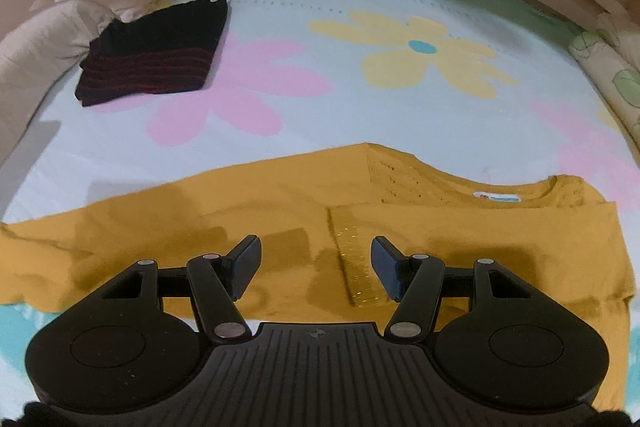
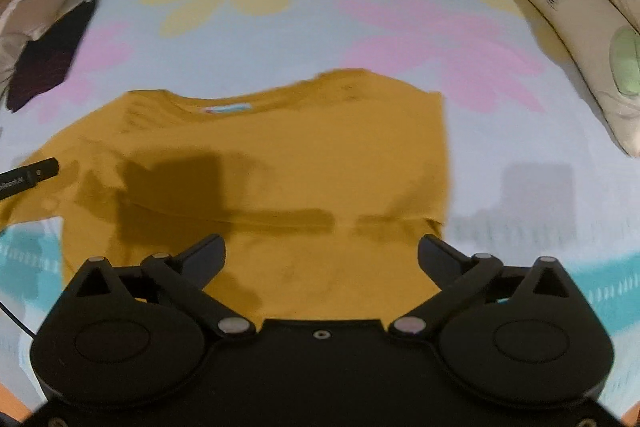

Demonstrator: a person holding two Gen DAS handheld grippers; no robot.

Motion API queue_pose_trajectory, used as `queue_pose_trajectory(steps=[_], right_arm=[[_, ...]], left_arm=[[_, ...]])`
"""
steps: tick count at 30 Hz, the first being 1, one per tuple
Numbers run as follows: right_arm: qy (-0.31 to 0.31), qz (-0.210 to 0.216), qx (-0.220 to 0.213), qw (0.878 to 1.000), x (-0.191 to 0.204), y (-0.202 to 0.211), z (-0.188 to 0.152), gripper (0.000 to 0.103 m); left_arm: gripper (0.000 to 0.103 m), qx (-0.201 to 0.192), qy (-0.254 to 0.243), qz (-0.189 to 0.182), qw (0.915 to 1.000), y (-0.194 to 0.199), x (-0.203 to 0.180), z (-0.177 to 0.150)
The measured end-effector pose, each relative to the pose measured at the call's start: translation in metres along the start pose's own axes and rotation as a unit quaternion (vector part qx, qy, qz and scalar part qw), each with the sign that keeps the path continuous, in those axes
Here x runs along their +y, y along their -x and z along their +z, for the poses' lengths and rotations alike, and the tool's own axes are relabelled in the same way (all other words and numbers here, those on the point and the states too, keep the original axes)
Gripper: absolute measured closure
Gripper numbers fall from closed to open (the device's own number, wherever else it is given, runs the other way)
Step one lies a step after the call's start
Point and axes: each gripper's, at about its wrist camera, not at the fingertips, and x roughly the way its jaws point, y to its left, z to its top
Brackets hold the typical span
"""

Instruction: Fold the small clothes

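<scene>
A white neck label [image 1: 495, 197] inside the collar of the mustard shirt [image 1: 248, 211] bears blue print too small to read; lettering on the left gripper's finger [image 2: 28, 175] is only partly legible.

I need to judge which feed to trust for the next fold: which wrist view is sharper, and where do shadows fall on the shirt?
Left wrist view: sharp; the mustard shirt and its neck label read cleanly, with soft tool shadows near the sleeve. Right wrist view: motion-blurred throughout, with a dark blocky shadow across the shirt's left part. Both are fisheye-bent at the edges.
</scene>
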Motion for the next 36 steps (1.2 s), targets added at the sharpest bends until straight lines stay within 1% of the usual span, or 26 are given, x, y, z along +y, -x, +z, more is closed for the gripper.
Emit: queue_pose_trajectory(steps=[2,4,5,7,8,10,12,15,18,19,20,21,22,23,26,27,28,29,30,32,34,36], right_arm=[[-0.018,0.009,-0.022,1.0,-0.015,0.001,-0.006,0.001],[-0.038,0.026,-0.044,0.998,-0.029,0.0,-0.012,0.001],[-0.053,0.034,-0.049,0.997,-0.035,-0.005,-0.015,0.001],[-0.075,0.044,-0.038,0.995,-0.043,-0.018,-0.016,0.004],[-0.081,0.045,-0.034,0.995,-0.047,-0.023,-0.016,0.007],[-0.082,0.046,-0.037,0.995,-0.052,-0.031,-0.013,0.007],[-0.08,0.043,-0.05,0.995,-0.054,-0.035,-0.014,0.007],[-0.064,0.04,-0.062,0.995,-0.054,-0.04,-0.012,0.008],[-0.067,0.042,-0.072,0.994,-0.058,-0.04,-0.009,0.008],[-0.073,0.046,-0.074,0.993,-0.059,-0.04,-0.008,0.008],[-0.08,0.05,-0.076,0.993,-0.061,-0.039,-0.007,0.008],[-0.084,0.053,-0.078,0.992,-0.062,-0.039,-0.007,0.008],[-0.086,0.054,-0.08,0.992,-0.063,-0.039,-0.007,0.008],[-0.085,0.054,-0.081,0.992,-0.062,-0.039,-0.007,0.008],[-0.075,0.05,-0.086,0.992,-0.059,-0.038,-0.007,0.008],[-0.072,0.048,-0.088,0.992,-0.058,-0.038,-0.007,0.008],[-0.07,0.047,-0.09,0.992,-0.057,-0.037,-0.006,0.008],[-0.07,0.047,-0.093,0.992,-0.056,-0.036,-0.006,0.008],[-0.071,0.049,-0.094,0.992,-0.056,-0.035,-0.006,0.008],[-0.072,0.052,-0.097,0.991,-0.056,-0.033,-0.006,0.008],[-0.07,0.05,-0.098,0.991,-0.055,-0.033,-0.006,0.008],[-0.067,0.046,-0.1,0.992,-0.054,-0.032,-0.005,0.008]], left_arm=[[0.044,0.0,-0.002,0.0,1.0,-0.004,-0.003,-0.002],[0.044,0.009,-0.008,-0.003,0.9999,-0.011,-0.006,-0.003],[0.044,0.015,-0.007,-0.007,0.9998,-0.015,-0.007,-0.003],[0.044,0.027,-0.003,-0.015,0.9995,-0.023,-0.008,-0.004],[0.044,0.032,0.001,-0.019,0.9993,-0.027,-0.008,-0.005],[0.044,0.038,0.009,-0.025,0.9989,-0.036,-0.007,-0.006],[0.044,0.041,0.019,-0.03,0.9985,-0.043,-0.006,-0.007],[0.044,0.041,0.034,-0.042,0.9977,-0.049,-0.006,-0.008],[0.044,0.042,0.033,-0.051,0.9973,-0.054,-0.009,-0.008],[0.045,0.039,0.03,-0.052,0.9974,-0.055,-0.011,-0.007],[0.048,0.036,0.027,-0.059,0.9973,-0.055,-0.013,-0.007],[0.054,0.036,0.025,-0.069,0.9967,-0.055,-0.014,-0.007],[0.057,0.04,0.023,-0.078,0.9959,-0.057,-0.016,-0.007],[0.058,0.044,0.019,-0.082,0.9955,-0.057,-0.017,-0.008],[0.065,0.04,0.0,-0.068,0.9969,-0.059,-0.021,-0.011],[0.072,0.037,-0.002,-0.064,0.9972,-0.058,-0.022,-0.011],[0.085,0.031,0.001,-0.064,0.9974,-0.057,-0.02,-0.012],[0.093,0.026,0.009,-0.071,0.9971,-0.056,-0.017,-0.013],[0.098,0.022,0.024,-0.082,0.9961,-0.055,-0.013,-0.014],[0.098,0.014,0.046,-0.099,0.994,-0.048,-0.008,-0.011],[0.098,-0.006,0.044,-0.099,0.9941,-0.035,-0.006,-0.006],[0.098,-0.035,0.04,-0.098,0.9938,-0.018,-0.001,0.001]])
